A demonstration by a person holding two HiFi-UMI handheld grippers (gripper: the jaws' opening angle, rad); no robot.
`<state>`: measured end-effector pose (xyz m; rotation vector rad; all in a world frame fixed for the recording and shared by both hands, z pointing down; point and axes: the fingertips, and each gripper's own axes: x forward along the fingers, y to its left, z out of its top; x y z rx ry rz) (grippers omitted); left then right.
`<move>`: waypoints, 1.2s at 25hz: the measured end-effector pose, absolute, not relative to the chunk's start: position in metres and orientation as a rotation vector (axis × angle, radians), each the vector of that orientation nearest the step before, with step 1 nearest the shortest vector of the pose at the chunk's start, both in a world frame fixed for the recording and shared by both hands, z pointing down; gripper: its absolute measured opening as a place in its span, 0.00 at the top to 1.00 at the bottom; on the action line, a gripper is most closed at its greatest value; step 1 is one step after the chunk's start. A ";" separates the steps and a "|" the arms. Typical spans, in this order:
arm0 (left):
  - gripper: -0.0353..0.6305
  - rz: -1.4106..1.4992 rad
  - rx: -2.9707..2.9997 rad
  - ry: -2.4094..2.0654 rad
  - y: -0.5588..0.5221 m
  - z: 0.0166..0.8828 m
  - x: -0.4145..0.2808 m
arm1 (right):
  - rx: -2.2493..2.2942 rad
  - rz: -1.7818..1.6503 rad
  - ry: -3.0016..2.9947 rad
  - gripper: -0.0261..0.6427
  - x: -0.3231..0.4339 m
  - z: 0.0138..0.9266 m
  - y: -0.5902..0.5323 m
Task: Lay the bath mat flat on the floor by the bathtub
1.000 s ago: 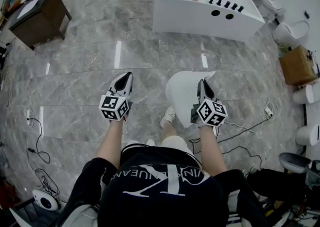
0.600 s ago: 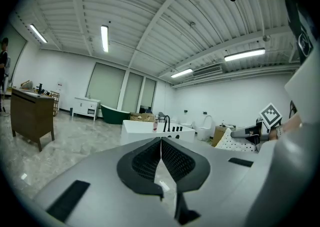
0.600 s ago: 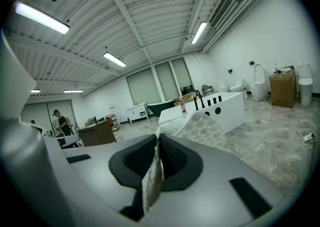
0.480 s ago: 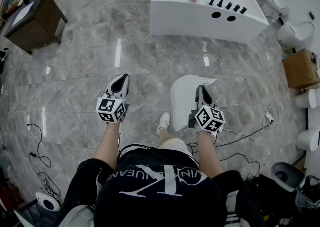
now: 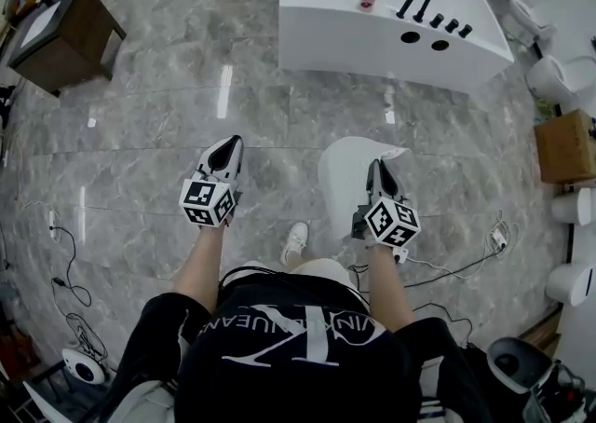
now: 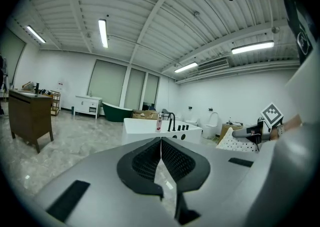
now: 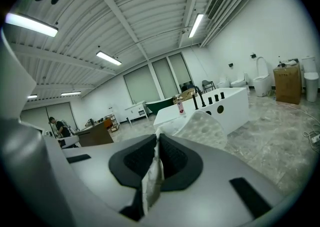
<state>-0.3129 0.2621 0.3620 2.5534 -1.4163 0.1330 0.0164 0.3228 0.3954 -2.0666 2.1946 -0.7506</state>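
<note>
Grey marble floor (image 5: 140,114) fills the frame. Just right of centre is the white, bumpy-textured bath mat (image 5: 346,179), curled and held up, its edge pinched tight between the closed jaws of the right gripper (image 5: 376,170). At centre left, the left gripper (image 5: 228,151) has its jaws pressed together on nothing. The white rectangular bathtub (image 5: 354,39) stands at upper right, well apart from the mat.
</note>
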 end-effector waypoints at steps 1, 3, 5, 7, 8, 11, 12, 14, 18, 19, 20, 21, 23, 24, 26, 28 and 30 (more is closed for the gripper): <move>0.92 0.133 2.549 -1.424 0.255 0.363 -0.309 | -2.063 -0.752 2.198 0.91 0.020 0.396 0.315; 0.92 0.131 2.543 -1.435 0.241 0.365 -0.303 | -2.057 -0.754 2.206 0.91 0.027 0.397 0.299; 0.92 0.124 2.539 -1.446 0.228 0.365 -0.296 | -2.052 -0.750 2.217 0.91 0.034 0.397 0.282; 0.92 0.118 2.539 -1.454 0.215 0.365 -0.289 | -2.045 -0.740 2.231 0.91 0.041 0.396 0.265; 0.92 0.117 2.540 -1.454 0.210 0.365 -0.286 | -2.043 -0.735 2.239 0.91 0.044 0.395 0.257; 0.92 0.121 2.535 -1.450 0.195 0.368 -0.277 | -2.043 -0.724 2.259 0.91 0.051 0.394 0.232; 0.92 0.123 2.531 -1.449 0.191 0.370 -0.275 | -2.045 -0.722 2.263 0.91 0.053 0.394 0.225; 0.92 0.131 2.524 -1.447 0.183 0.375 -0.273 | -2.048 -0.720 2.266 0.91 0.056 0.395 0.210; 0.92 0.161 2.513 -1.444 0.163 0.386 -0.273 | -2.046 -0.739 2.255 0.91 0.059 0.400 0.182; 0.92 0.169 2.506 -1.446 0.156 0.390 -0.274 | -2.047 -0.745 2.254 0.91 0.059 0.403 0.174; 0.92 0.173 2.498 -1.448 0.148 0.394 -0.274 | -2.049 -0.751 2.256 0.91 0.060 0.406 0.166; 0.92 0.175 2.490 -1.449 0.139 0.399 -0.274 | -2.053 -0.757 2.261 0.91 0.062 0.409 0.158; 0.92 0.175 2.474 -1.452 0.119 0.407 -0.271 | -2.063 -0.767 2.272 0.91 0.067 0.415 0.141; 0.92 0.175 2.467 -1.453 0.108 0.410 -0.269 | -2.069 -0.776 2.274 0.91 0.070 0.419 0.132; 0.92 0.179 2.451 -1.455 0.085 0.418 -0.267 | -2.080 -0.803 2.265 0.91 0.072 0.426 0.117; 0.92 0.190 2.431 -1.457 0.063 0.426 -0.267 | -2.086 -0.840 2.253 0.91 0.070 0.433 0.105; 0.92 0.202 2.419 -1.455 0.043 0.434 -0.265 | -2.084 -0.869 2.253 0.91 0.067 0.440 0.090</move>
